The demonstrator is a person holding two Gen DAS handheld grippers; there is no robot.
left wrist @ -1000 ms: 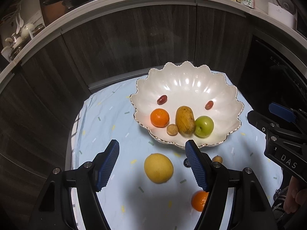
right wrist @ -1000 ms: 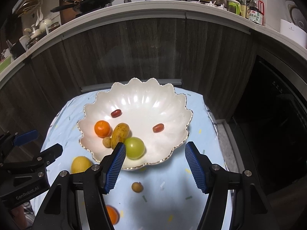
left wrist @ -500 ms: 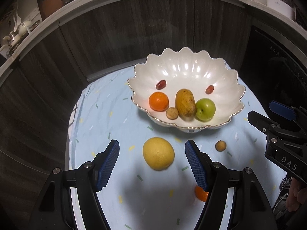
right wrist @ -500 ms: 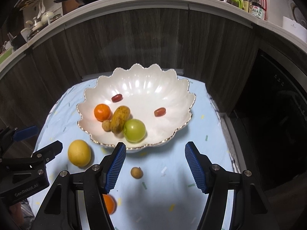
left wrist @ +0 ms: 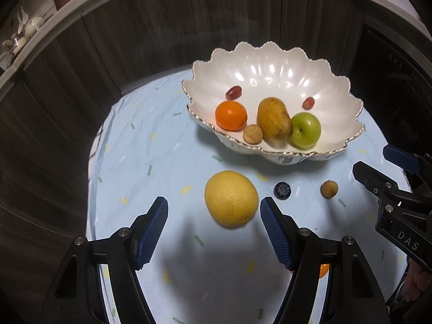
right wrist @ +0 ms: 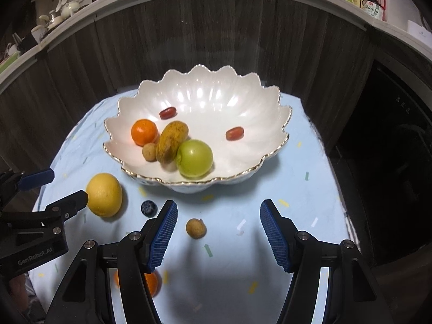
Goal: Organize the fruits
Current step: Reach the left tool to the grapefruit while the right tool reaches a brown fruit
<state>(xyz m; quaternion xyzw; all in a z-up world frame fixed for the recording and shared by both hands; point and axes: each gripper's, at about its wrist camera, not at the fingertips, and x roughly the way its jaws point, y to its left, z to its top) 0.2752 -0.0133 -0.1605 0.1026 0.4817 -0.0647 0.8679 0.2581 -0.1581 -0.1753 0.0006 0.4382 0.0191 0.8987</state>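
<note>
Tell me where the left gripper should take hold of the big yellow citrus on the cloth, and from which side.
Grip the yellow citrus across its widest middle, coming down from above on the near side. It lies free on the cloth, clear of the bowl and the blueberry. The left gripper is open and already roughly lined up; the round skin may slip if pinched off-centre.

A blue cloth-covered table [right wrist: 297,189] bears a scalloped bowl [right wrist: 270,100] and loose fruit [right wrist: 104,195].
</note>
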